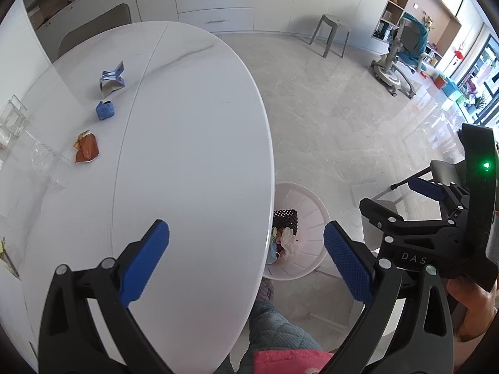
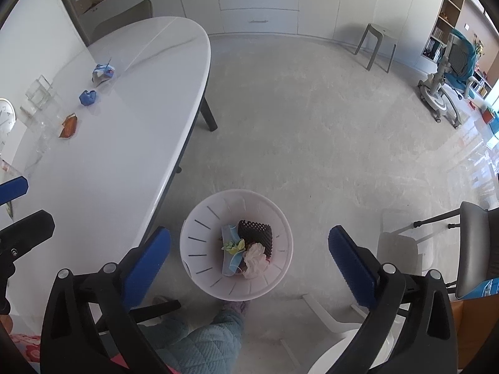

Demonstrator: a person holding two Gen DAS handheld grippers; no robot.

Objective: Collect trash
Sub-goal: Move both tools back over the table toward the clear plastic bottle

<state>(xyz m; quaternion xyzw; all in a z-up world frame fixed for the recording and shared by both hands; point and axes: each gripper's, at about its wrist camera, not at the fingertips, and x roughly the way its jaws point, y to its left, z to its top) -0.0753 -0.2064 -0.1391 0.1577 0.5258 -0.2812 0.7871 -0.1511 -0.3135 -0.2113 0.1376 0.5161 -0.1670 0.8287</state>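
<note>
I have both grippers empty: the left gripper (image 1: 246, 261) hangs over the near edge of the white table (image 1: 193, 143) with its jaws wide apart, and the right gripper (image 2: 249, 255) sits above the pink bin (image 2: 199, 218) on the floor, jaws spread just as wide. The bin already holds a black mesh piece, a blue mask and some crumpled paper. Three bits of trash are left on the far left side of the table, well away from me: an orange wrapper (image 1: 86, 148), a crumpled blue ball (image 1: 105, 110) and a crushed blue-and-white carton (image 1: 111, 79). My main worry is the clear glass (image 1: 43, 155) just beside the orange wrapper and the clear glass box (image 1: 12, 115) behind it; reaching in from this angle, I could clip one with an open finger and tip it. The wrapper also lies flat, so I judge the pads may slide over it and push it along rather than pinch it. Its long axis runs roughly toward and away from me, the crinkled end pointing away; the carton stands tilted, its flap pointing up and right.
</note>
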